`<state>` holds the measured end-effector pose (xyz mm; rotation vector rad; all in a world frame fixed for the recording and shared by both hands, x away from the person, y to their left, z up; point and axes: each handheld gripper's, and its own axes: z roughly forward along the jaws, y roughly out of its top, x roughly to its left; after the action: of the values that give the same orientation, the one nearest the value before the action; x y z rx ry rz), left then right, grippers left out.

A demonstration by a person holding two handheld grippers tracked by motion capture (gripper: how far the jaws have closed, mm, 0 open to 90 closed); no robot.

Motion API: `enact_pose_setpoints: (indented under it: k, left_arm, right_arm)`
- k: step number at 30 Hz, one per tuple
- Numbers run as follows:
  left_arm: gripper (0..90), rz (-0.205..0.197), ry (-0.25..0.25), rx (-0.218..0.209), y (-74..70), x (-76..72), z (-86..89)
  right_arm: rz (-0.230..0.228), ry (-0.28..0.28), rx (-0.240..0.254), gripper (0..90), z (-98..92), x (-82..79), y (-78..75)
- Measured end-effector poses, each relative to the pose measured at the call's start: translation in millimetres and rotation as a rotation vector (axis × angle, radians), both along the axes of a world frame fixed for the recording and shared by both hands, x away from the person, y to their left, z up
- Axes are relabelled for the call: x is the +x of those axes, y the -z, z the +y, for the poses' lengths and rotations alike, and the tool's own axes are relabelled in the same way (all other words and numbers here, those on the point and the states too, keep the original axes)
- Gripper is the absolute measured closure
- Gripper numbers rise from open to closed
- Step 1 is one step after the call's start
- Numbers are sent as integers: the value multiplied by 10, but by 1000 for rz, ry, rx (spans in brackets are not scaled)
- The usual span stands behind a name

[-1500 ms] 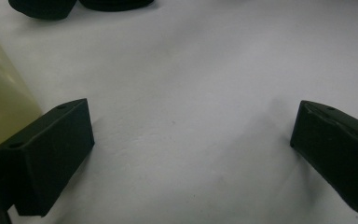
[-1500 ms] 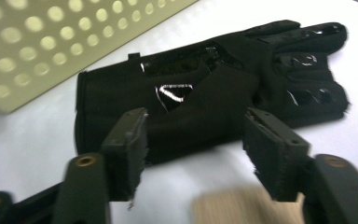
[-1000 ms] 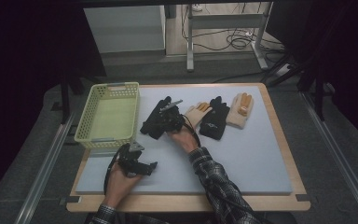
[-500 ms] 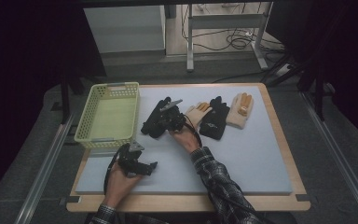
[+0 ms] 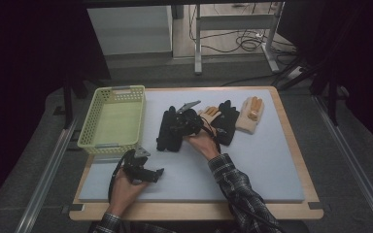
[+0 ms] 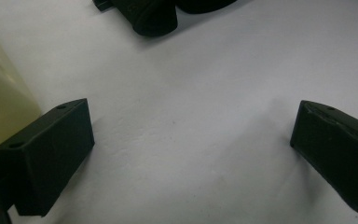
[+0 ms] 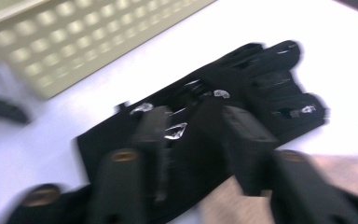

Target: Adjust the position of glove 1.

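Observation:
A black glove lies flat on the pale mat right of the basket, and it also spreads under the jaws in the right gripper view. My right gripper hovers just over it; the right gripper view is blurred. Its jaws have just been opening and now stand apart above the glove, not pressing on it. My left gripper rests low near the mat's front left. It is wide open, with bare mat between its jaws.
A yellow-green mesh basket stands at the mat's left. Another black glove and two tan gloves lie right of the right hand. The wooden table edge runs along the front.
The right hand has lifted slightly over the black glove. The left hand and its gripper have stayed in place.

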<state>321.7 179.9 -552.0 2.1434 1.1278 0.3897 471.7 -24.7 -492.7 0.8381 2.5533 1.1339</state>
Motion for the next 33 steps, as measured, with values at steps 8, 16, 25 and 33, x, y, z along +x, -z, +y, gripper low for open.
enact_pose_setpoints:
  k: [8,16,25,33]
  left_arm:
    - [0,0,0,-2,0,0,0]
    - [0,-1,-2,-3,2,0,-3]
    - [0,0,0,0,0,1,1]
    - [0,0,1,1,0,1,1]
  right_arm:
    - [18,34,-9,280,213,180,332]
    - [-9,57,-94,656,352,189,388]
    - [-27,50,-71,804,312,134,317]
    - [-79,0,-17,803,200,-131,-116]
